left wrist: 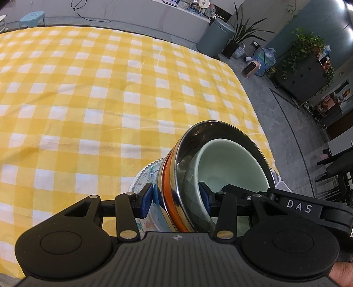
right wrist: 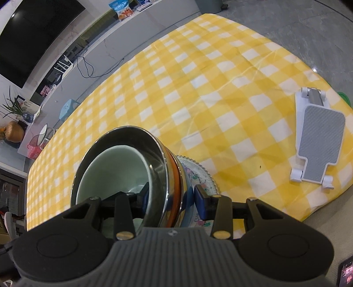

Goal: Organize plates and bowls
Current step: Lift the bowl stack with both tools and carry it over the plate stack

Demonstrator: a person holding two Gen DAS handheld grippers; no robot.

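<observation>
A: Start nearest the cameras. What has each tool got?

B: The left gripper point(left wrist: 176, 196) is part closed on the rim of a stack of dishes. One blue pad point(left wrist: 147, 199) sits outside the steel bowl point(left wrist: 211, 132), the other inside the pale green bowl point(left wrist: 227, 163) nested in it, so both bowl walls are pinched between them. The right gripper point(right wrist: 174, 198) does the same on the opposite rim, one pad inside the green bowl point(right wrist: 119, 167), the other outside the steel bowl point(right wrist: 132, 136).

A: So both hold the same stack?

B: Yes. In the left view the right gripper's black finger, marked DAS, shows on the stack's far rim. Under the steel bowl is an orange band point(left wrist: 169, 187), then a bluish bowl wall, and below that a patterned plate point(left wrist: 143, 176) with a beaded edge; the plate point(right wrist: 198, 174) shows in the right view too.

A: Is the stack resting on anything?

B: I cannot tell whether the plate touches the cloth. The stack is over the near edge of the yellow checked tablecloth point(left wrist: 88, 88).

A: And further from the stack?

B: On the cloth, off to the stack's right, lies a white and grey folding stand point(right wrist: 317, 136), well apart from it. Beyond the cloth's far edge are a grey bin point(left wrist: 218, 35), a leafy plant point(left wrist: 242, 31), and a blue stool point(left wrist: 33, 18).
</observation>
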